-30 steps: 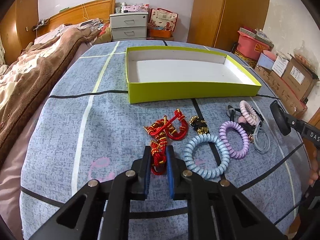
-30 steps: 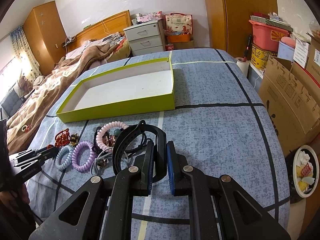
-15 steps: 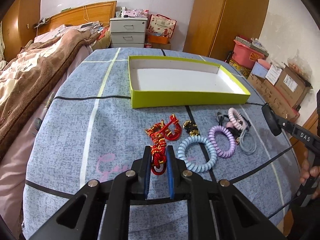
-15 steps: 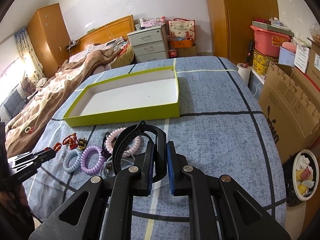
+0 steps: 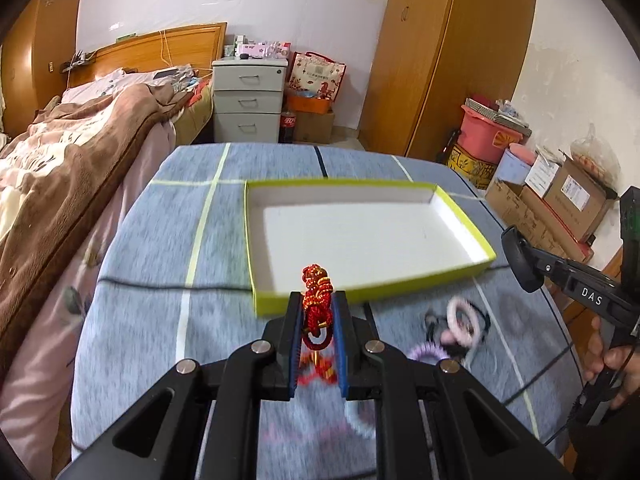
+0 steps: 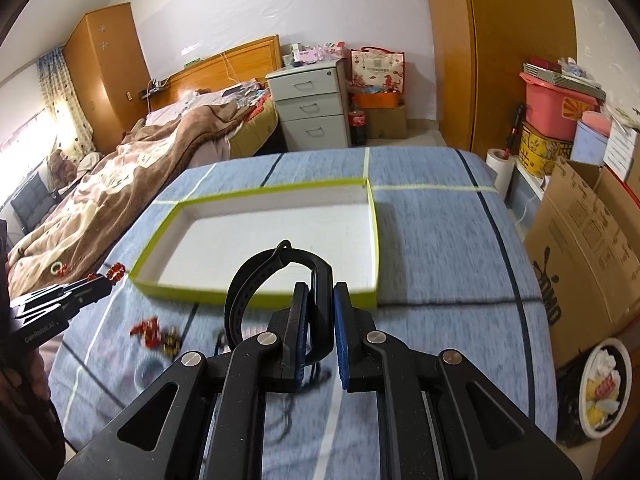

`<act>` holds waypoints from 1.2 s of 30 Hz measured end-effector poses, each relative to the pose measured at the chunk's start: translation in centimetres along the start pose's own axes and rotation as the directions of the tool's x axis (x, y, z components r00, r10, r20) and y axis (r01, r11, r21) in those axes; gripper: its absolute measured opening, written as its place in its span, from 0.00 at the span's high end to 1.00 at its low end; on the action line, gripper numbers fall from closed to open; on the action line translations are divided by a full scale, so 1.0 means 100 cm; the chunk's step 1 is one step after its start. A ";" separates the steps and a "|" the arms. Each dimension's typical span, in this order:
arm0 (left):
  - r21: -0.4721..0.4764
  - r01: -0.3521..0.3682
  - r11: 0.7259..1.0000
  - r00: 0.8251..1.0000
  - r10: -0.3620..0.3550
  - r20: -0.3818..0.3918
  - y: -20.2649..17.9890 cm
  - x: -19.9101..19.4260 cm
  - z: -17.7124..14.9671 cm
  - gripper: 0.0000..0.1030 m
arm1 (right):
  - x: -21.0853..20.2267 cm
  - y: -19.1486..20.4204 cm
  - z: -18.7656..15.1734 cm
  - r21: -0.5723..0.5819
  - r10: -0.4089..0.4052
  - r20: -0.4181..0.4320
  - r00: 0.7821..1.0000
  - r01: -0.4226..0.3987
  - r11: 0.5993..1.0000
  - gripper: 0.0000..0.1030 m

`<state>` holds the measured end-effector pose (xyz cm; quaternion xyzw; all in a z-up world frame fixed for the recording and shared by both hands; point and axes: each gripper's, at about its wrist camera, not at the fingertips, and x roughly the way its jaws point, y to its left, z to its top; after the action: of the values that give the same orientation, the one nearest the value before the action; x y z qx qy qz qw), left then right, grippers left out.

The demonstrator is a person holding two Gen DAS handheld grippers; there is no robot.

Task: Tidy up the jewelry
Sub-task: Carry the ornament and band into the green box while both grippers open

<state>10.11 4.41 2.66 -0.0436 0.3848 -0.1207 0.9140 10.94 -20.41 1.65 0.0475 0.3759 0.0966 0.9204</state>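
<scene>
Both tongs loaded, box next

Left tongs (image 5: 316,312) are nearly closed on a red cord bracelet (image 5: 317,300), held up just short of the box's (image 5: 460,210) near wall; it's soft and light and will flop, so a pinch at the knotted middle seems best; right tongs (image 6: 322,312) are nearly closed on a black strap (image 6: 276,276), also just short of the box; it looks springy and holds its loop, so gripping the band flat should work; the coil ties (image 5: 462,316) lie on the tabletop (image 5: 160,320) on the near side of the box; they look stretchy and easy to snag.
</scene>
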 end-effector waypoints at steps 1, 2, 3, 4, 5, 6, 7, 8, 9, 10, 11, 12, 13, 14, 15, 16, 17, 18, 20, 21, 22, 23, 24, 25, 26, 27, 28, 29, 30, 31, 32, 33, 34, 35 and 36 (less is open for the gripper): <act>-0.005 0.004 1.000 1.000 -0.004 -0.003 0.001 0.004 0.006 0.86 | 0.004 0.000 0.005 -0.002 0.000 -0.002 1.000 0.000 1.000 0.88; -0.007 0.006 1.000 1.000 -0.006 -0.002 0.002 0.006 0.010 0.86 | 0.009 -0.001 0.010 -0.004 -0.005 -0.009 1.000 0.005 1.000 0.88; -0.009 0.007 1.000 1.000 -0.007 0.003 0.002 0.009 0.015 0.86 | 0.014 -0.001 0.016 -0.010 -0.015 -0.012 1.000 0.015 1.000 0.88; -0.014 0.007 1.000 1.000 -0.007 0.006 0.004 0.013 0.020 0.86 | 0.017 -0.003 0.019 -0.013 -0.019 -0.015 1.000 0.019 1.000 0.88; -0.015 0.008 1.000 1.000 -0.007 0.008 0.004 0.015 0.024 0.86 | 0.021 -0.004 0.022 -0.013 -0.020 -0.018 1.000 0.020 1.000 0.88; -0.015 0.007 1.000 1.000 -0.007 0.011 0.005 0.019 0.029 0.85 | 0.026 -0.006 0.026 -0.009 -0.019 -0.024 1.000 0.019 1.000 0.88; -0.023 0.005 1.000 1.000 -0.005 0.006 0.007 0.024 0.034 0.85 | 0.031 -0.007 0.030 -0.006 -0.017 -0.031 0.999 0.016 1.000 0.88; -0.026 0.005 1.000 1.000 -0.005 -0.001 0.008 0.029 0.037 0.85 | 0.035 -0.008 0.032 -0.005 -0.017 -0.038 0.999 0.017 1.000 0.88; -0.024 0.009 1.000 1.000 -0.009 -0.006 0.009 0.033 0.040 0.85 | 0.041 -0.009 0.036 -0.007 -0.023 -0.044 0.999 0.023 1.000 0.88; -0.028 0.010 1.000 1.000 -0.011 -0.012 0.011 0.038 0.044 0.85 | 0.046 -0.010 0.040 -0.014 -0.029 -0.051 0.998 0.029 1.000 0.88; -0.029 0.004 1.000 1.000 -0.004 -0.021 0.012 0.043 0.046 0.85 | 0.053 -0.010 0.043 -0.019 -0.035 -0.061 0.998 0.034 0.999 0.88; -0.022 -0.001 1.000 1.000 0.000 -0.025 0.012 0.047 0.048 0.85 | 0.058 -0.011 0.046 -0.023 -0.040 -0.069 0.997 0.038 0.999 0.88; -0.023 -0.002 1.000 1.000 0.002 -0.028 0.013 0.052 0.049 0.85 | 0.065 -0.011 0.049 -0.028 -0.043 -0.076 0.996 0.041 0.999 0.88; -0.029 -0.004 1.000 0.999 0.003 -0.036 0.014 0.057 0.050 0.85 | 0.070 -0.011 0.051 -0.029 -0.046 -0.082 0.996 0.044 0.999 0.88; -0.036 -0.002 0.999 0.999 0.000 -0.045 0.016 0.062 0.052 0.85 | 0.077 -0.012 0.053 -0.028 -0.051 -0.094 0.994 0.049 0.998 0.87; -0.048 0.001 0.999 0.998 -0.003 -0.056 0.019 0.068 0.053 0.85 | 0.082 -0.013 0.054 -0.031 -0.053 -0.101 0.993 0.051 0.998 0.88; -0.051 -0.007 0.999 0.998 0.004 -0.063 0.019 0.073 0.054 0.85 | 0.087 -0.014 0.056 -0.032 -0.056 -0.110 0.992 0.053 0.998 0.88; -0.044 -0.015 0.999 0.998 0.012 -0.066 0.020 0.076 0.054 0.85 | 0.094 -0.015 0.056 -0.035 -0.061 -0.122 0.991 0.057 0.998 0.88; -0.046 -0.015 0.999 0.996 0.011 -0.085 0.021 0.087 0.056 0.85 | 0.101 -0.015 0.056 -0.041 -0.065 -0.136 0.989 0.060 0.997 0.88; -0.048 -0.013 0.999 0.995 0.008 -0.095 0.021 0.092 0.056 0.85 | 0.106 -0.017 0.056 -0.041 -0.068 -0.144 0.987 0.063 0.997 0.88; -0.051 -0.018 0.999 0.994 0.013 -0.105 0.022 0.098 0.057 0.85 | 0.109 -0.017 0.056 -0.042 -0.069 -0.149 0.986 0.063 0.997 0.88; -0.051 -0.024 0.998 0.994 0.018 -0.111 0.022 0.102 0.058 0.85 | 0.111 -0.018 0.057 -0.042 -0.070 -0.154 0.986 0.064 0.997 0.88; -0.046 -0.024 0.999 0.993 0.018 -0.114 0.021 0.105 0.058 0.85 | 0.115 -0.019 0.057 -0.044 -0.072 -0.159 0.985 0.066 0.997 0.88; -0.043 -0.021 0.999 0.993 0.016 -0.116 0.020 0.108 0.058 0.85 | 0.117 -0.018 0.057 -0.049 -0.075 -0.163 0.984 0.068 0.996 0.88; -0.043 -0.022 0.999 0.992 0.016 -0.122 0.020 0.111 0.059 0.85 | 0.120 -0.019 0.057 -0.054 -0.080 -0.167 0.983 0.071 0.996 0.88; -0.042 -0.022 0.999 0.992 0.017 -0.128 0.020 0.114 0.059 0.85 | 0.121 -0.019 0.057 -0.056 -0.081 -0.169 0.982 0.073 0.996 0.88; -0.043 -0.027 0.999 0.991 0.021 -0.134 0.020 0.118 0.059 0.85 | 0.123 -0.019 0.058 -0.057 -0.080 -0.171 0.982 0.071 0.996 0.87; -0.044 -0.033 0.998 0.990 0.027 -0.140 0.021 0.120 0.059 0.85 | 0.124 -0.020 0.058 -0.056 -0.079 -0.173 0.982 0.071 0.996 0.88; -0.041 -0.036 0.999 0.989 0.029 -0.142 0.021 0.121 0.058 0.85 | 0.125 -0.020 0.058 -0.056 -0.079 -0.174 0.982 0.071 0.996 0.88; -0.041 -0.035 0.999 0.989 0.029 -0.145 0.020 0.123 0.057 0.85 | 0.126 -0.020 0.059 -0.057 -0.081 -0.175 0.981 0.072 0.996 0.88; -0.046 -0.034 0.998 0.988 0.026 -0.150 0.020 0.124 0.057 0.85 | 0.127 -0.020 0.059 -0.058 -0.083 -0.177 0.981 0.074 0.996 0.88; -0.049 -0.032 0.998 0.988 0.025 -0.152 0.020 0.125 0.057 0.85 | 0.128 -0.021 0.059 -0.062 -0.083 -0.178 0.980 0.073 0.995 0.88; -0.047 -0.033 0.998 0.988 0.026 -0.153 0.020 0.126 0.057 0.85 | 0.129 -0.020 0.060 -0.065 -0.084 -0.180 0.980 0.073 0.995 0.87; -0.045 -0.035 0.998 0.988 0.028 -0.153 0.019 0.126 0.058 0.85 | 0.131 -0.021 0.060 -0.064 -0.084 -0.183 0.980 0.073 0.995 0.87; -0.044 -0.037 0.998 0.988 0.030 -0.151 0.019 0.126 0.058 0.85 | 0.131 -0.021 0.060 -0.064 -0.083 -0.184 0.979 0.072 0.995 0.87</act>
<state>23.14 2.95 -2.38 -0.0494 0.4562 -0.0992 0.8830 24.59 -19.73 -3.39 -0.0028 0.4593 0.0752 0.8851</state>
